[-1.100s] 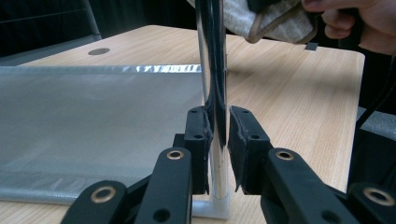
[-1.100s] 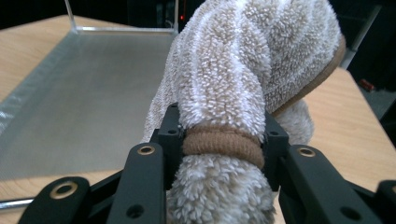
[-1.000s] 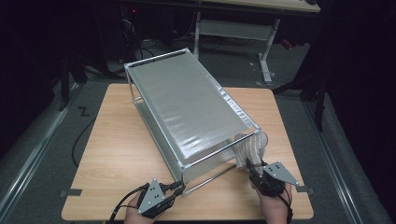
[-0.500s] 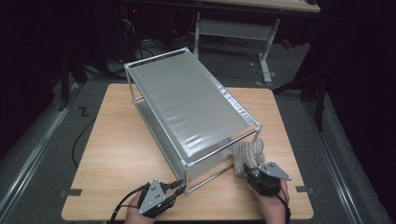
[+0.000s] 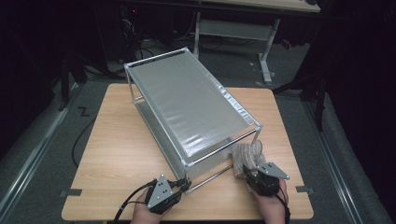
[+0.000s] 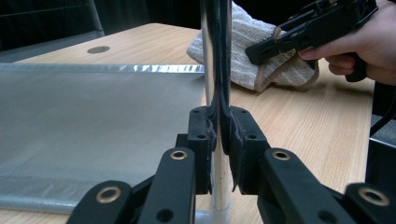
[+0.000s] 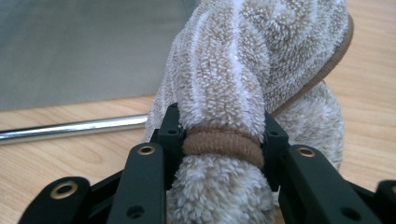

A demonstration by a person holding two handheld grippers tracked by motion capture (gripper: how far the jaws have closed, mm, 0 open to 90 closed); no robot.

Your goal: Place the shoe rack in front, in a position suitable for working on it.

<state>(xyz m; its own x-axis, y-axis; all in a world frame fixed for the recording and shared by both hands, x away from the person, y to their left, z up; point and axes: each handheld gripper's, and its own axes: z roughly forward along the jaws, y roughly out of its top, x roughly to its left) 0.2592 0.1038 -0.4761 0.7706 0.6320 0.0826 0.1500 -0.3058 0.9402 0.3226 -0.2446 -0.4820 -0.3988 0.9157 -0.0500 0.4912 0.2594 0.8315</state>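
Clamping the rack's corner post [image 6: 215, 70], the left gripper [image 6: 218, 140] has just closed, while the right gripper [image 7: 219, 140] grasps a beige towel [image 7: 252, 60] near the table's [image 5: 116, 140] front edge.

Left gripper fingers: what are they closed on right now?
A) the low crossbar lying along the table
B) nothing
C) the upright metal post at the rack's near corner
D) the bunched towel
C: in the left gripper view the left gripper has its fingers pressed on both sides of the shiny upright post of the rack, while the towel sits farther off in the right gripper.
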